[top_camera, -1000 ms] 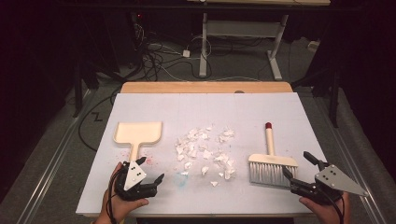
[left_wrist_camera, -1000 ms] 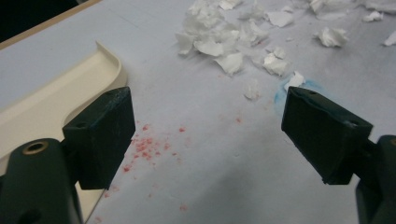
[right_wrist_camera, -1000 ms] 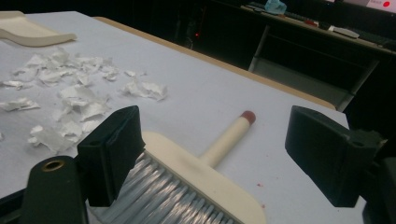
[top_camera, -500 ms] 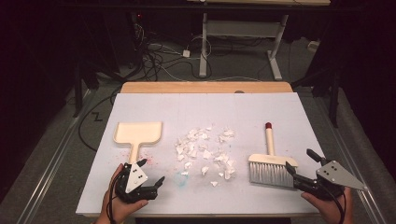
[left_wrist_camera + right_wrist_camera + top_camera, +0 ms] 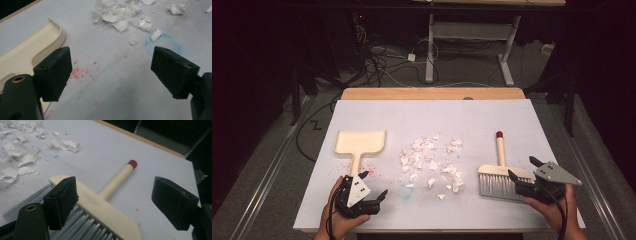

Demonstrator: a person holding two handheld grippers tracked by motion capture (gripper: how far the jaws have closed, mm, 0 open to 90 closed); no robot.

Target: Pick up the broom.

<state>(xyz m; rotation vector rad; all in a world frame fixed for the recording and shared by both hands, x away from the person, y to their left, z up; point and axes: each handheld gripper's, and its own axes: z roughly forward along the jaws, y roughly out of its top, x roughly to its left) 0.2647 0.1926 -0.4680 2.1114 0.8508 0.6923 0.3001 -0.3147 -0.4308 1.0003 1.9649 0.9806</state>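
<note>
Hovering at near right, right gripper (image 5: 523,168) wide open, empty, over brush (image 5: 499,176); left gripper (image 5: 373,184) wide open, empty, near dustpan (image 5: 360,143); scraps (image 5: 430,162) between

Table (image 5: 432,120): white sheet over wood top, wood strip showing along far edge.
Dustpan (image 5: 360,143), cream: left side, pan toward far edge, handle toward near edge.
Paper scraps (image 5: 430,161), white, torn: loose heap approx. centre.
Brush (image 5: 500,170), cream w/ red-tipped handle: right side, bristles toward near edge, handle pointing to far edge.
Red specks (image 5: 80,72) by dustpan handle; faint blue ring mark (image 5: 162,43) near scraps, near-edge side.
</note>
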